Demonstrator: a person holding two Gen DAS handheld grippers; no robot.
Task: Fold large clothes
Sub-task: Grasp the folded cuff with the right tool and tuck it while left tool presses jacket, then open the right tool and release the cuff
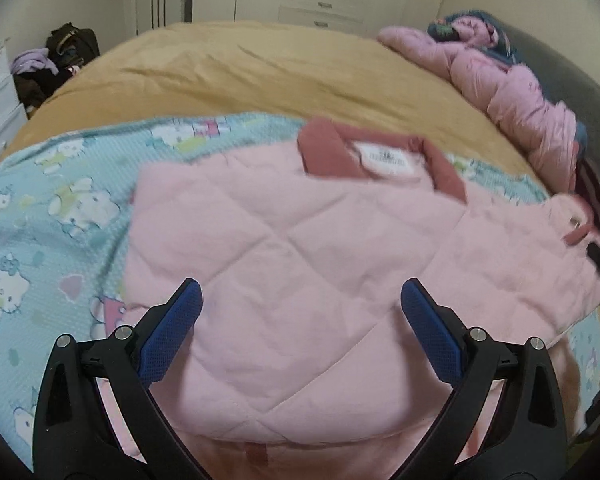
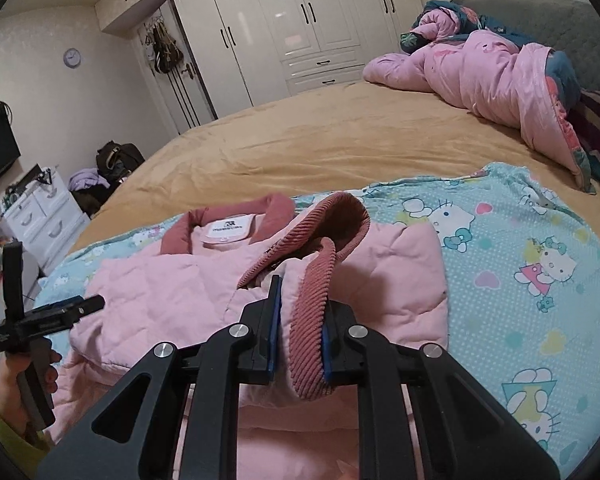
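Pale pink quilted padded jacket (image 2: 172,292) lies flat on turquoise cartoon-print sheet (image 2: 520,248). Right gripper (image 2: 300,332) pinches dusty-rose corduroy cuff (image 2: 312,320) at 6 o'clock. Left gripper (image 1: 300,320) spread, empty. Judged soft, bulky, light; grip cuffs, hem.

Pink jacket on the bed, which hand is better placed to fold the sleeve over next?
Right. The right gripper already clamps the corduroy cuff of the pink jacket; the left gripper hangs open above it, holding nothing.
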